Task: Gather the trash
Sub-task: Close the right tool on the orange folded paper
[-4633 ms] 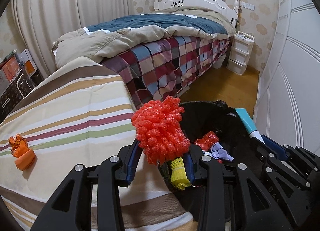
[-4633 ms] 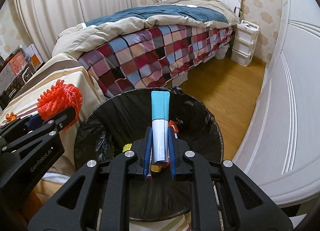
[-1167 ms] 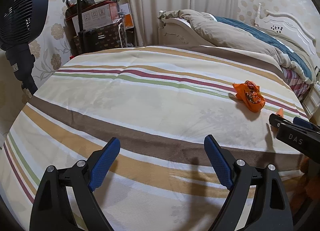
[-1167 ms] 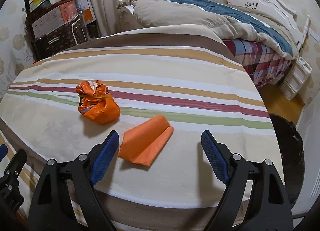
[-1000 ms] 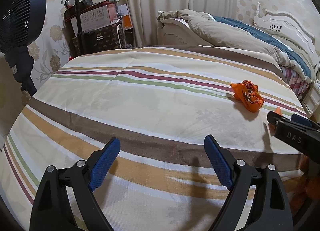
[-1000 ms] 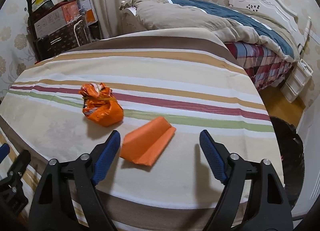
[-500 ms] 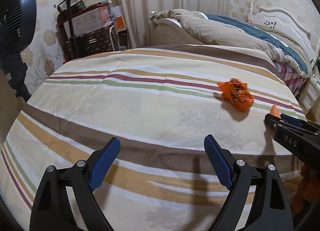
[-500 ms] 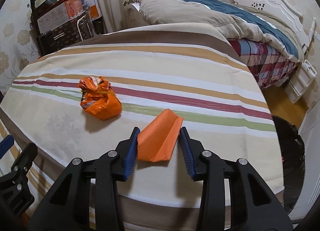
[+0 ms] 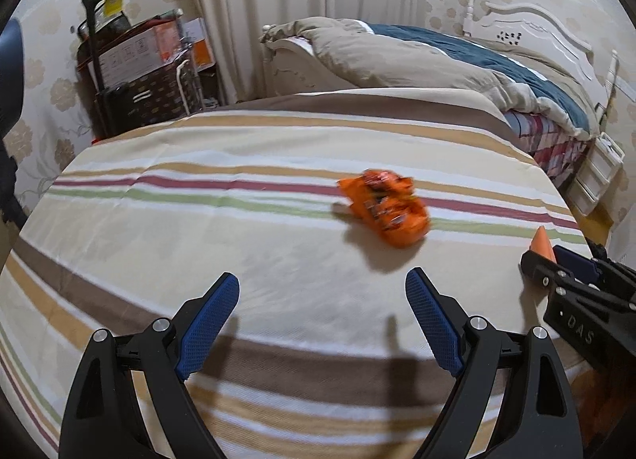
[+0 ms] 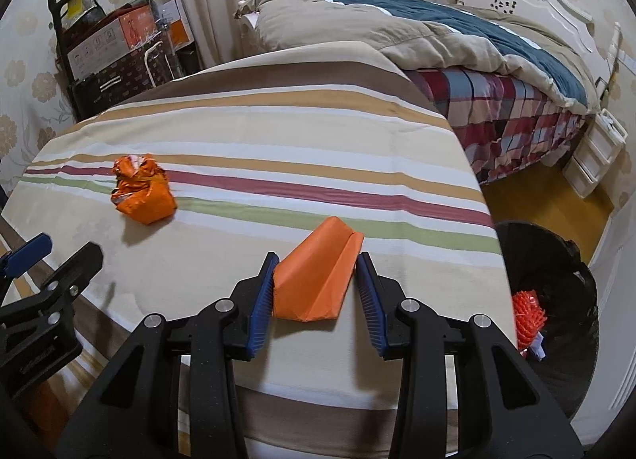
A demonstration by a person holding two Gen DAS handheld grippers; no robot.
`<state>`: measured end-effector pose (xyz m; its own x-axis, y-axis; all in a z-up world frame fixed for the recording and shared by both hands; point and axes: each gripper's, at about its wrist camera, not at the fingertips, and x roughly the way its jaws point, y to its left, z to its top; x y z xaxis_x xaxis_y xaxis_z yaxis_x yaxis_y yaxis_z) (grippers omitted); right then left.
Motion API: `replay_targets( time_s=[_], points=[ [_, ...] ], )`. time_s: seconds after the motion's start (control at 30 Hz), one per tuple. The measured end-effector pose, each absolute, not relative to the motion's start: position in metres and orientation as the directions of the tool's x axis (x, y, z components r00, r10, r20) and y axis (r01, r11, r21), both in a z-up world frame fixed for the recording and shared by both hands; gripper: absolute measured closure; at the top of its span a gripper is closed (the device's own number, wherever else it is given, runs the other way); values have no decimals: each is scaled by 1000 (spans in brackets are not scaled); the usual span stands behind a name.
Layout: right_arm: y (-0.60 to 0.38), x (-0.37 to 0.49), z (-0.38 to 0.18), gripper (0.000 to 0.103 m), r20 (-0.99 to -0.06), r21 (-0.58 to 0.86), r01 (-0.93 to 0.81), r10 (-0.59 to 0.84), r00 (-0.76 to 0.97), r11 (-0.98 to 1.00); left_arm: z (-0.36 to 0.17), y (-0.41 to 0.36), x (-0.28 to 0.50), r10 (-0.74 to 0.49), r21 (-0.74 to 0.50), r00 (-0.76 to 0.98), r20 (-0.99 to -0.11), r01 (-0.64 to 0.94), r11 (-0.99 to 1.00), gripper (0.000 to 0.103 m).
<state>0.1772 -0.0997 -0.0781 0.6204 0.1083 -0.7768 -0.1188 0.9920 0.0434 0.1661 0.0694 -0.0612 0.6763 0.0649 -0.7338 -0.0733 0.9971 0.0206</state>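
Black bin (image 10: 556,339) holds red mesh (image 10: 528,314).

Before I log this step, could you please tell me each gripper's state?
Left gripper: open, holding nothing.
Right gripper: jaws just closed on the folded orange paper wedge.

The crumpled wrapper (image 9: 384,210) is showing motion-blurred in the left view. The right gripper (image 9: 556,260) is hiding most of the folded paper (image 9: 541,241) there.
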Motion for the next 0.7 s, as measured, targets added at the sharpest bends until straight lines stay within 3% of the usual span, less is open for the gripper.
replay_targets(
  time_s=[0.57, 0.7],
  points=[
    [-113, 183, -79, 64, -769, 82, -143, 154, 621, 986, -67, 45, 217, 104, 64, 646, -757, -84, 994, 18],
    [-113, 184, -79, 64, -769, 85, -143, 156, 620, 986, -69, 43, 217, 66, 48, 647, -760, -45, 998, 36]
  ],
)
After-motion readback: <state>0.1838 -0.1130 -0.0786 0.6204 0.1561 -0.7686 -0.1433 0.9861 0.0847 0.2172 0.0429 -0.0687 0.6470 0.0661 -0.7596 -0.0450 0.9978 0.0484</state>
